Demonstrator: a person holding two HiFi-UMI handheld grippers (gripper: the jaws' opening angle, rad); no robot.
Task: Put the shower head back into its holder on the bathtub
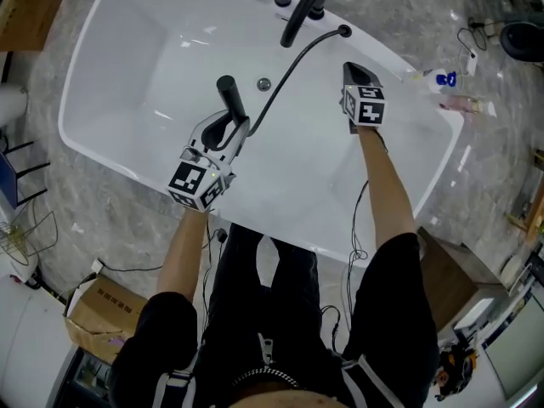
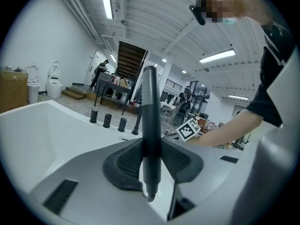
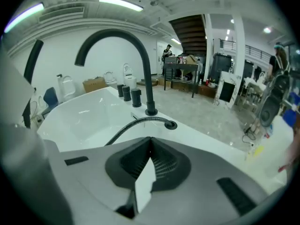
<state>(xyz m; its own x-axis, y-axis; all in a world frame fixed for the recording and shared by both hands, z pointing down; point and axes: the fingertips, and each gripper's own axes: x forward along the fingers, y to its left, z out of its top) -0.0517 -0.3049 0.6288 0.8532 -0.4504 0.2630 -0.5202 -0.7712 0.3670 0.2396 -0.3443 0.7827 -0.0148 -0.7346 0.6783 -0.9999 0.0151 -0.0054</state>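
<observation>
Shower head (image 1: 228, 90) inside tub rim (image 1: 395, 62) (left tongs (image 1: 237, 128))

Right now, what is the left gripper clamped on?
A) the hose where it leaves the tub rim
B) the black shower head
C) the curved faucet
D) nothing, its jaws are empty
B: in the left gripper view, the left gripper has its pads pressed against both sides of the black shower head, which stands upright between them.
</observation>
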